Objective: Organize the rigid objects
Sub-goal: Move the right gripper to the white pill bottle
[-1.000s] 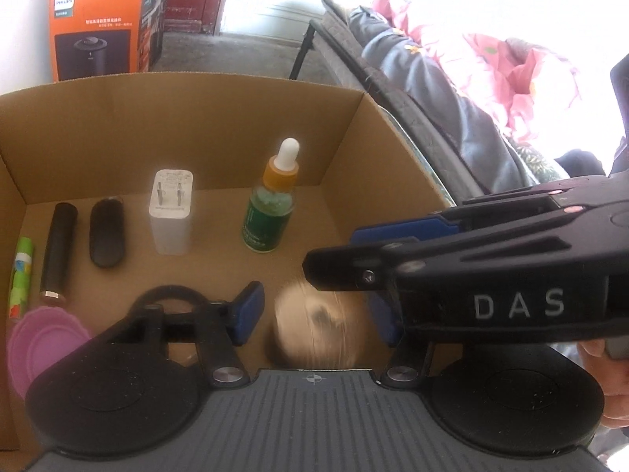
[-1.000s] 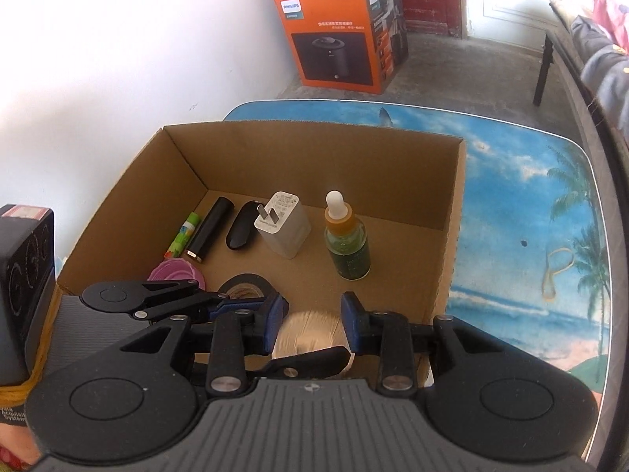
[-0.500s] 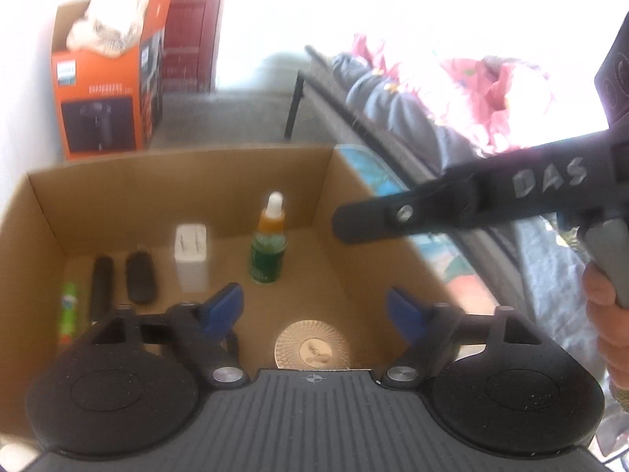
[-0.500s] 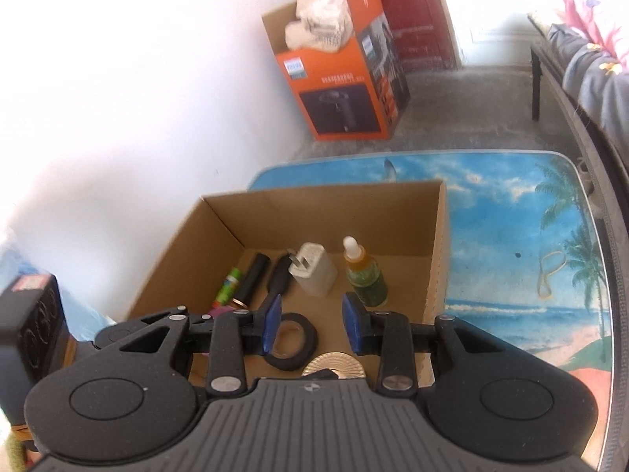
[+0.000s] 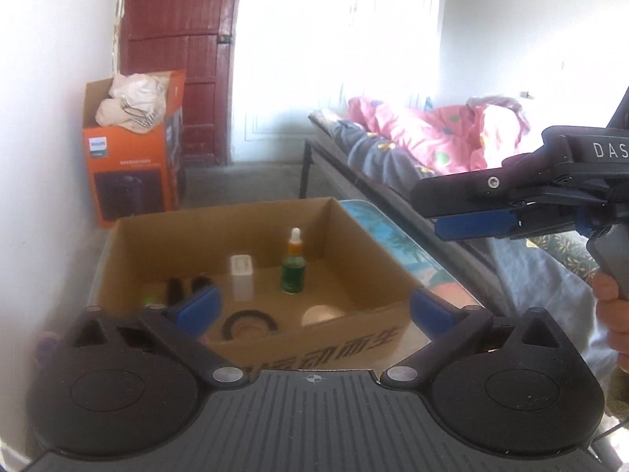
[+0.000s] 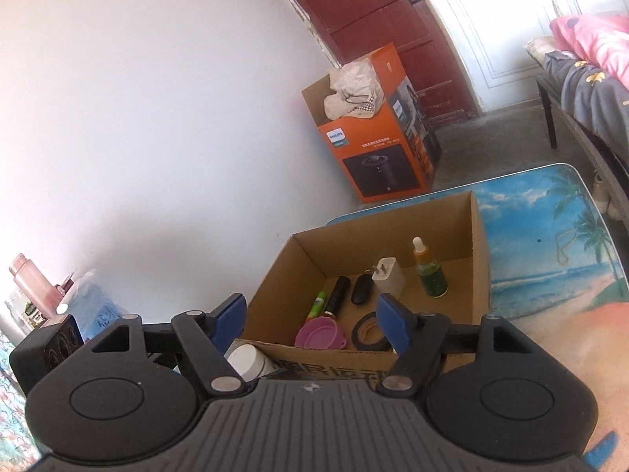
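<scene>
Both tools are wide open and hold nothing. The left tool (image 5: 314, 308) sits up high, near the box (image 5: 314, 338), looking down into it. The right tool (image 6: 310, 324) is up too, and a white jar (image 6: 247, 360) lies just below it, outside the box's near wall. The right tool is nearer to the jar. The bottle (image 6: 430, 275), plug (image 6: 389, 279) and tape (image 6: 369, 332) are already in the box.

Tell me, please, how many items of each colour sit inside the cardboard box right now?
Black: 3 (tube, oval case, tape ring)
Green: 2 (dropper bottle, marker)
White: 1 (charger)
Pink: 1 (lid)
Gold: 1 (disc)
Total: 8
</scene>
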Action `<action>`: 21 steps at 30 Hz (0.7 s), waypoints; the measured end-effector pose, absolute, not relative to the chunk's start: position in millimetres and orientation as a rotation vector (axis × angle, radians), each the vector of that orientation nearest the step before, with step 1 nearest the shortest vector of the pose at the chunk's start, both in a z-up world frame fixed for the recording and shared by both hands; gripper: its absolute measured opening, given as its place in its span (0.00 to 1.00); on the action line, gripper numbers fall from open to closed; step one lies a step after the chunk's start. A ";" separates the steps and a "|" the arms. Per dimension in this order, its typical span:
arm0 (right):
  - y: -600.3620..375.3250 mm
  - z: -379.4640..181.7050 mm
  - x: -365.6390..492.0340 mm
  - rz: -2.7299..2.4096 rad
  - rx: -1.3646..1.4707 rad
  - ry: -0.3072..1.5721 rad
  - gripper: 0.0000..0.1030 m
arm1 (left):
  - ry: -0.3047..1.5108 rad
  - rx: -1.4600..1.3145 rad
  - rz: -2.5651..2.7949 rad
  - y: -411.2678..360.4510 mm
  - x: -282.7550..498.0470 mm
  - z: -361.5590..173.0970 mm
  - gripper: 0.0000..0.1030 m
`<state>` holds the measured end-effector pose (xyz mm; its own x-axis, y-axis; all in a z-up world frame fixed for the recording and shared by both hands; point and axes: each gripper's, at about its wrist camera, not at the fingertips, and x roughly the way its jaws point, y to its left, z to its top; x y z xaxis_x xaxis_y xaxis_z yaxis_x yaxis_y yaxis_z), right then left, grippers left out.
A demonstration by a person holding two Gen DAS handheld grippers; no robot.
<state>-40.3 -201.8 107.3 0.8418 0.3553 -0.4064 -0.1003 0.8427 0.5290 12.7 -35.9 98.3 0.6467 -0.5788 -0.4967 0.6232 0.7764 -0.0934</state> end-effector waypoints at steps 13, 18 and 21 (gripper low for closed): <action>-137.3 71.0 -50.2 0.266 0.497 0.494 0.92 | 0.500 0.181 -0.440 29.7 2.8 60.1 1.00; -112.7 54.0 -30.8 0.308 0.466 0.541 0.91 | 0.537 0.167 -0.384 40.5 16.7 32.4 1.00; -97.3 42.9 -18.3 0.339 0.462 0.566 0.89 | 0.539 0.154 -0.401 42.7 21.6 22.8 1.00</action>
